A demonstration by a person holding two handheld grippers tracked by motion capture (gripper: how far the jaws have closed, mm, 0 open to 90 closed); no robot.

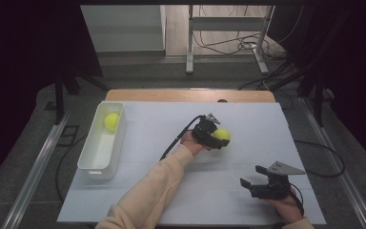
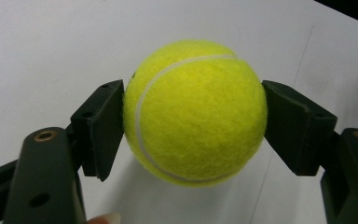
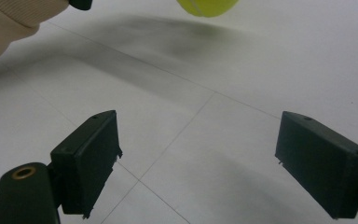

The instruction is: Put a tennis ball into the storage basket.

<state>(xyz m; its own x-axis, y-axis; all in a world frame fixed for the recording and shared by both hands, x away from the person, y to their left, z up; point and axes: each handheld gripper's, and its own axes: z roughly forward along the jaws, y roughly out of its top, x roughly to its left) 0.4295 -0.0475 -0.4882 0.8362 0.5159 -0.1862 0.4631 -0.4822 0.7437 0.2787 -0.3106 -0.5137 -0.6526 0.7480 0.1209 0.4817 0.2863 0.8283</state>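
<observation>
- Looks forward and down from above the near edge, far off, over the whole table [image 1: 171,191].
- Rides the left gripper, close on the ball [image 2: 195,112].
- Rides the right gripper, low; same ball [image 3: 207,6] at 12 o'clock.

Two tennis balls [image 1: 221,134] [image 1: 112,121], one white bin [image 1: 89,164], two grippers [image 1: 215,138] [image 1: 250,177], one table [image 1: 248,119].

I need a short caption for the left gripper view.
Left hand-held gripper clamps a yellow tennis ball above the white table.
</observation>
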